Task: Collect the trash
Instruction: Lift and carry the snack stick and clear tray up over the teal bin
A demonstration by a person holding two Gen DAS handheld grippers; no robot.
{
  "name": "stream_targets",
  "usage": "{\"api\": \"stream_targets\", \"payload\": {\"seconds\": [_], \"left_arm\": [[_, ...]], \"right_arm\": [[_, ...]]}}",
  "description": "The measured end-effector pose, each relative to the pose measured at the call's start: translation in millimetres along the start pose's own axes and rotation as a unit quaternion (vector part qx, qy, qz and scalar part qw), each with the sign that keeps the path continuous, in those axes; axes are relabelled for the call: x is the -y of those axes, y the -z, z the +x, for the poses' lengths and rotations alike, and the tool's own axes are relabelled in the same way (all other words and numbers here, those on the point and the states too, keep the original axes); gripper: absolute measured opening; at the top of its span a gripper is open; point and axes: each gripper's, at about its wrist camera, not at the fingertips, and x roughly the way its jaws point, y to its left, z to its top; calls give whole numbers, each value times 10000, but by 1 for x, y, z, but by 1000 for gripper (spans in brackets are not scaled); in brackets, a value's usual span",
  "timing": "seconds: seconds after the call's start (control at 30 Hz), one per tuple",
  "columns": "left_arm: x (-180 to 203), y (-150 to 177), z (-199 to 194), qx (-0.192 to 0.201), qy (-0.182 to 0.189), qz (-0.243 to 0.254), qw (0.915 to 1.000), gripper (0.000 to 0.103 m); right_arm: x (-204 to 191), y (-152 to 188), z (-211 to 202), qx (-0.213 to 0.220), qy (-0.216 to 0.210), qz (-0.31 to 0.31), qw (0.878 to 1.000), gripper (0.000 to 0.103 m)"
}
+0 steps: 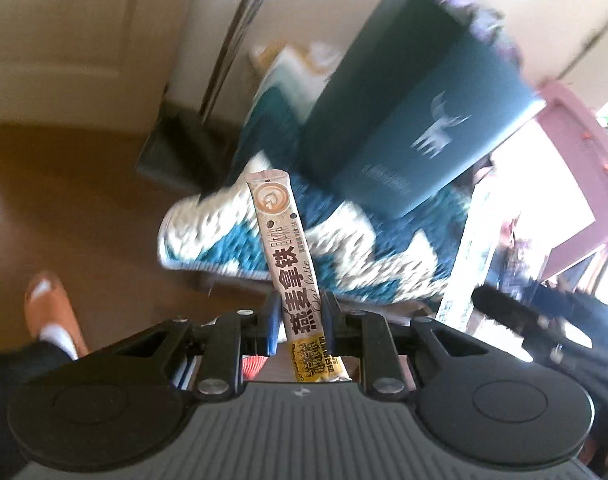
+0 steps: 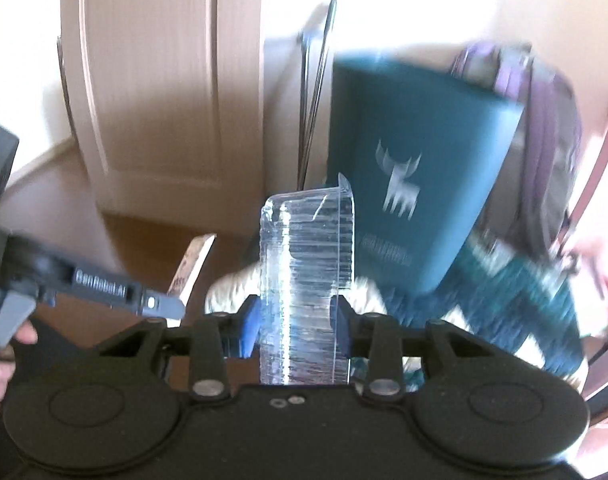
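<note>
Left gripper clamps an "Oat latte" sachet; only the right wrist view shows the right gripper pinching a clear plastic tub.

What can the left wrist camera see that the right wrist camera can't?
Only the left wrist view shows the orange slipper on the floor and the print on the coffee stick packet clamped in the left gripper.

Only the right wrist view shows the clear plastic container clamped in the right gripper, and the left gripper from outside, at the left edge.

Both show the teal bag with the white deer, the blue and white rug beneath it, and the pale door.
</note>
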Motion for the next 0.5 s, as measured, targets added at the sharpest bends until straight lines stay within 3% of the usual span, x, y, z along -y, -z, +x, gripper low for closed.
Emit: {"api": "stream_targets", "payload": {"seconds": [0.27, 0.5], "left_arm": [[53, -61, -53, 915, 295, 661, 9932, 21], [116, -138, -85, 1791, 351, 1347, 9739, 21]], "right_arm": [[33, -79, -44, 1020, 238, 147, 9944, 36], [76, -144, -52, 1732, 601, 240, 9828, 36]]}}
